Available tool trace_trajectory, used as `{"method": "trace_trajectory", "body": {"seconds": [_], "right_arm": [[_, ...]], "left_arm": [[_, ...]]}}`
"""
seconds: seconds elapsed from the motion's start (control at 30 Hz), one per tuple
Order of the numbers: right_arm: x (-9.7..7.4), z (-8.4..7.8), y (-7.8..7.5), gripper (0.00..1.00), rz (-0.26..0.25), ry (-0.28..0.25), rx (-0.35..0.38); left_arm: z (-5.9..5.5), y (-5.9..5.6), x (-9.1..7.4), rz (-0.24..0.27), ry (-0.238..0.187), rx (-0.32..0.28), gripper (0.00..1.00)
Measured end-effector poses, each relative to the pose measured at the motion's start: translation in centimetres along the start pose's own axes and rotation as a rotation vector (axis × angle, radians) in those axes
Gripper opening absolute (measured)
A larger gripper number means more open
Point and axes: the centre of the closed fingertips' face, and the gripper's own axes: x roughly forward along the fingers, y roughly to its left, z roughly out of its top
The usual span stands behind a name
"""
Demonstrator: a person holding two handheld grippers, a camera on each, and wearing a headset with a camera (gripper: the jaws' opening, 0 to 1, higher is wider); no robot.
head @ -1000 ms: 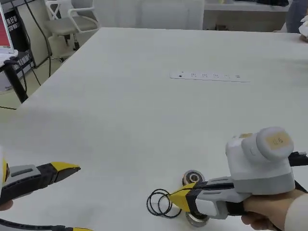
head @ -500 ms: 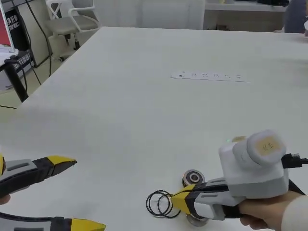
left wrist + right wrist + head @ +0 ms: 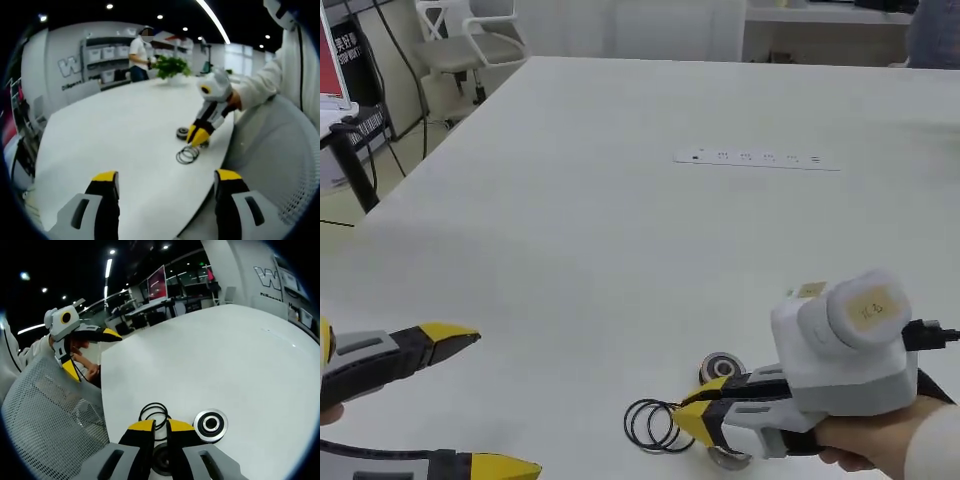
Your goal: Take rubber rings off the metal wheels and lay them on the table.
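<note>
Overhead, in the head view, the right gripper [image 3: 695, 420] hovers low with its jaws drawn almost together, tips at the thin black rubber rings [image 3: 653, 425] lying loose on the white tabletop [image 3: 620, 200]; whether it nips one I cannot tell. A round metal wheel [image 3: 722, 368] sits just beyond. The left gripper view has the left gripper [image 3: 166, 177] gaping wide, empty, well apart. The right gripper view puts a second wheel [image 3: 162, 459] under the jaws. It is probably next, so catch its rim squarely while the left steadies it. The table is smooth, with storage shelves [image 3: 107, 52] behind.
</note>
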Motion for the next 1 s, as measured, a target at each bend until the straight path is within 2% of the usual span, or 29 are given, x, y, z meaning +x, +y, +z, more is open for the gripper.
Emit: {"method": "trace_trajectory", "body": {"seconds": [0.27, 0.37, 0.43, 0.77, 0.87, 1.0], "right_arm": [[-0.9, 1.5, -0.6, 0.06, -0.017, -0.059, 0.005], [-1.5, 2.1, -1.2, 0.07, -0.04, -0.08, -0.014], [-1.8, 2.3, -1.6, 0.07, -0.05, -0.09, -0.017], [-3.5, 2.7, -4.6, 0.09, -0.113, -0.139, 0.044], [-3.8, 2.4, -5.3, 0.11, -0.125, -0.139, 0.061], [-4.3, 2.6, -5.8, 0.13, -0.125, -0.158, 0.073]], "left_arm": [[0.9, -0.1, 0.2, -0.01, -0.008, 0.017, 0.79], [1.5, -0.3, 0.4, -0.017, -0.005, 0.036, 0.79], [2.0, -0.3, 0.4, -0.017, -0.003, 0.069, 0.79], [5.9, 0.0, 0.8, -0.032, -0.05, 0.139, 0.78], [7.2, -0.6, 1.2, -0.068, -0.041, 0.213, 0.78], [9.3, -1.1, 1.7, -0.086, -0.056, 0.26, 0.77]]}}
